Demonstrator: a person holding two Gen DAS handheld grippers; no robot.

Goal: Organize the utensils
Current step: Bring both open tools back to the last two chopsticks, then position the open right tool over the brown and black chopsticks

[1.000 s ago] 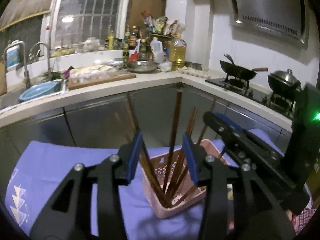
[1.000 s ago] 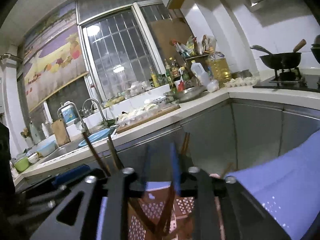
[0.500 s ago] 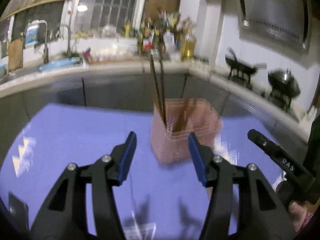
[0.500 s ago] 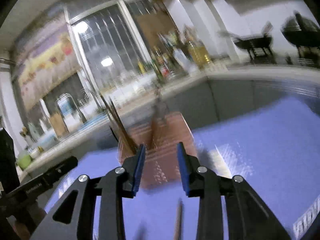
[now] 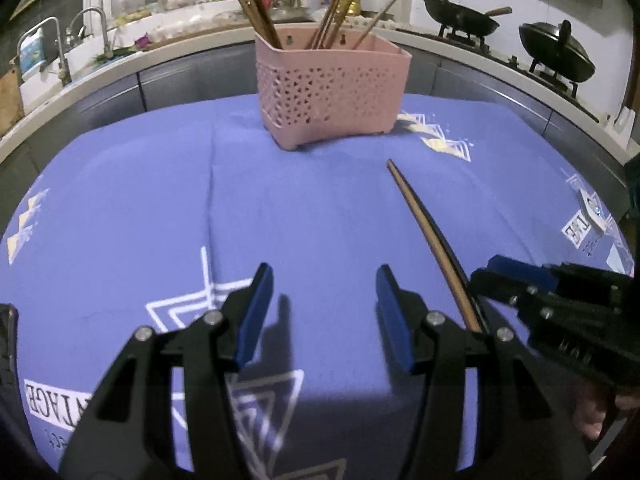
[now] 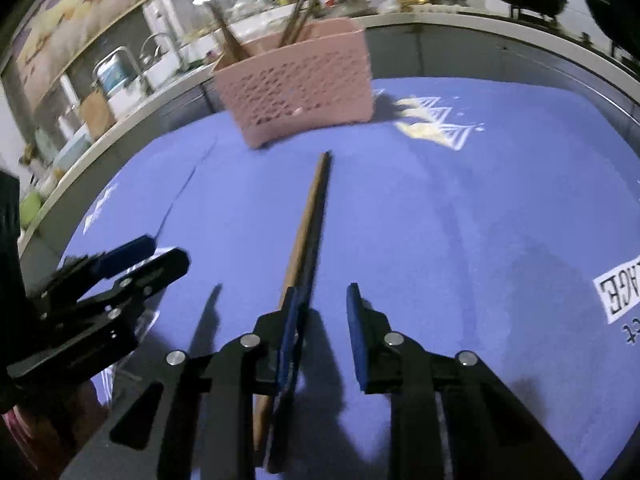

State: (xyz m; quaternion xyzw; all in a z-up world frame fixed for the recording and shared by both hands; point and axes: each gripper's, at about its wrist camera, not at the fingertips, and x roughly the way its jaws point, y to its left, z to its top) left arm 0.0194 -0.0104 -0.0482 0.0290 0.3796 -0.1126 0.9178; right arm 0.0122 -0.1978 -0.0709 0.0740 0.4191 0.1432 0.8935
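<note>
One long brown wooden chopstick [image 6: 306,236] remains beside the right gripper [image 6: 320,320], both grippers open and empty, others already in the pink perforated plastic basket [image 5: 332,88] ahead of the left gripper [image 5: 324,312].

One basket [image 5: 332,88], one loose chopstick [image 5: 424,228]
</note>
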